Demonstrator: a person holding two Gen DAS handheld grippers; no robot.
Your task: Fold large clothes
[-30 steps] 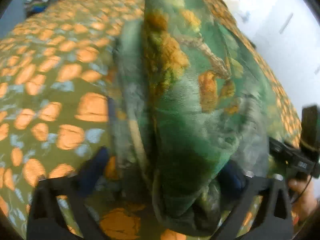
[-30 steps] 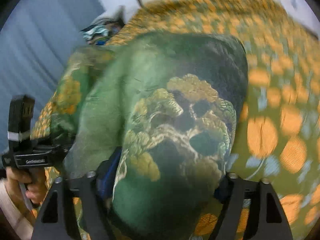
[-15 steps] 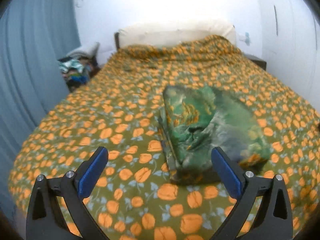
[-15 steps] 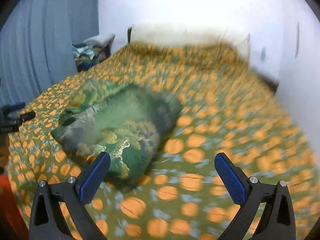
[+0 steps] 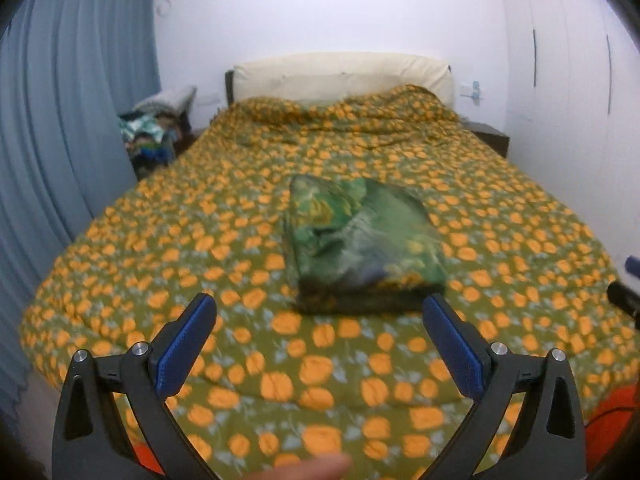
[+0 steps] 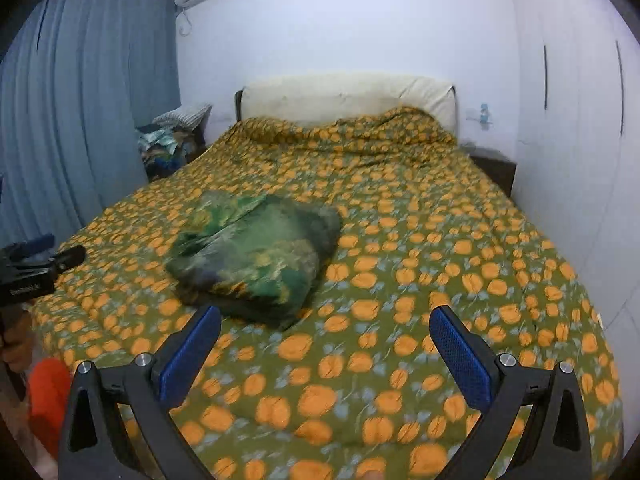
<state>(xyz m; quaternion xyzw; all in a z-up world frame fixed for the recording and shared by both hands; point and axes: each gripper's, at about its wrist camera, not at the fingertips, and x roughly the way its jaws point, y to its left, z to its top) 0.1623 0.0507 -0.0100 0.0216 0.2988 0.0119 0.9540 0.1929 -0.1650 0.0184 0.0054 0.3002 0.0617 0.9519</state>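
The left gripper (image 5: 316, 312) stands wide open with nothing between its blue pads (image 5: 186, 342). The right gripper (image 6: 324, 328) is also wide open and empty; its jaws have just been opening further, and no cloth is between them.

Ahead of both grippers and lower, the folded green garment (image 5: 360, 240) lies as a thick, compact bundle on the orange-flowered bedspread (image 5: 200, 240), about in the middle of the bed. In the left wrist view the bundle is almost straight ahead, only slightly to the right, and its near edge appears just beyond the fingertips. In the right wrist view the same bundle (image 6: 256, 256) lies ahead and to the left, and this gripper points more at the bare bedspread beside it. So I judge that the left gripper is better lined up with the garment, and the right one would have to swing left to reach it. The long axis of the bundle seems to run from the foot of the bed toward the cream headboard (image 5: 340, 76), that is roughly along the pointing line of the left gripper, but motion blur makes this a little uncertain.

One second ago the garment filled both views, close against the jaws. Now both grippers are back and higher, clear of the cloth, and the whole bed, the blue curtain (image 5: 72, 128) and the pile of clothes (image 5: 152, 136) by the bedside are in view. The fold looks finished to me.
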